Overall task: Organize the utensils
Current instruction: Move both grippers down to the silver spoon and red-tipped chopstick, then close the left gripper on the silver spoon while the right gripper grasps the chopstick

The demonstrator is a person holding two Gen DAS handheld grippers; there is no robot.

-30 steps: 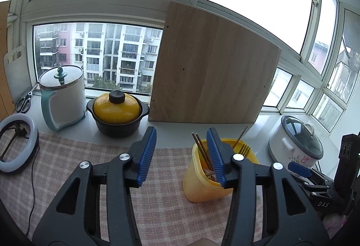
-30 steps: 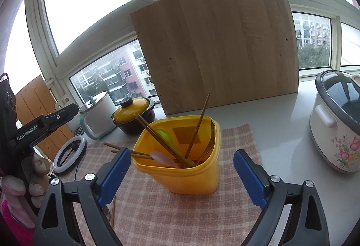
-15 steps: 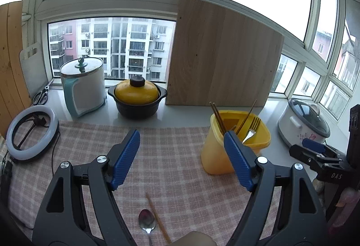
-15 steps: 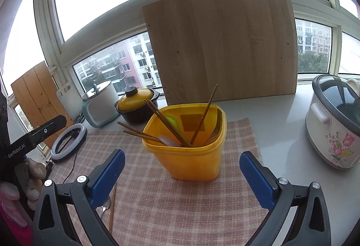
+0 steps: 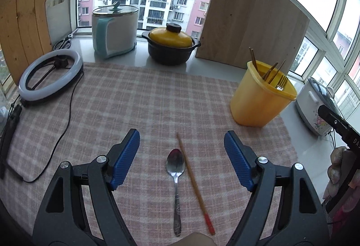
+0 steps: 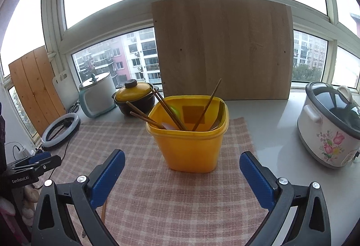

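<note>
A metal spoon (image 5: pixel 176 180) and a wooden chopstick (image 5: pixel 194 183) lie side by side on the checked cloth (image 5: pixel 126 97), between the fingers of my open, empty left gripper (image 5: pixel 181 151). A yellow utensil holder (image 5: pixel 258 99) with chopsticks and a fork stands at the right of the cloth. In the right wrist view the holder (image 6: pixel 190 142) stands just ahead of my open, empty right gripper (image 6: pixel 181 171). A chopstick end (image 6: pixel 103 212) shows beside its left finger.
A ring light (image 5: pixel 50 76) with its cable lies at the cloth's left. A white kettle (image 5: pixel 114 32), a yellow-lidded black pot (image 5: pixel 171 46) and a leaning wooden board (image 5: pixel 249 21) line the windowsill. A flowered rice cooker (image 6: pixel 330 124) stands at the right.
My left gripper has opened wide, pulled back and tilted down, bringing the spoon and chopstick into view. My right gripper has drawn back a little from the holder.
</note>
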